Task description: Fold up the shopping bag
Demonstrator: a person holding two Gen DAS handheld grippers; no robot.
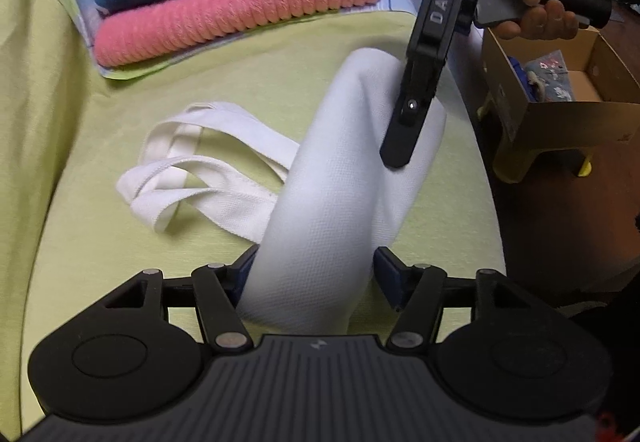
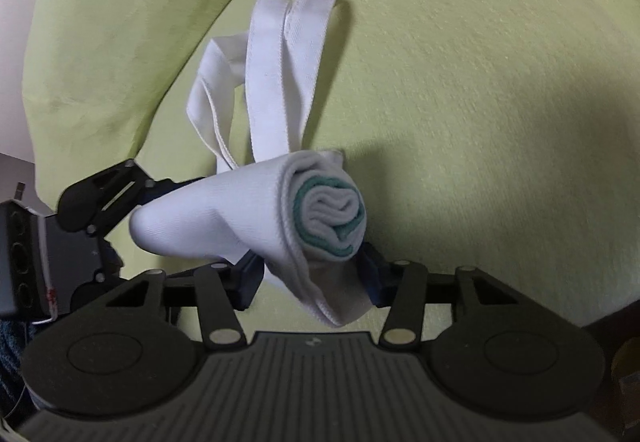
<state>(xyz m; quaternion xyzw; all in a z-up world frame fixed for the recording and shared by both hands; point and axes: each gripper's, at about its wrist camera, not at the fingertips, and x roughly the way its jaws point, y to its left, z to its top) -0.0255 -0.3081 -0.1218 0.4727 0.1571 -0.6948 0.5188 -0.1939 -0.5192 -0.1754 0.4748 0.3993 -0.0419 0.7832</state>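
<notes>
Left wrist view: white shopping bag (image 1: 344, 178), rolled, held above the green sheet (image 1: 80, 242). Your left gripper (image 1: 314, 278) pinches one end, your right gripper (image 2: 312, 274) the other. Step: final tuck. Next: secure handles (image 1: 188, 170), likely.

The letters "DAS" are printed in white on the black side of the right gripper (image 1: 404, 146), seen from the left wrist view. No other text can be read.
</notes>
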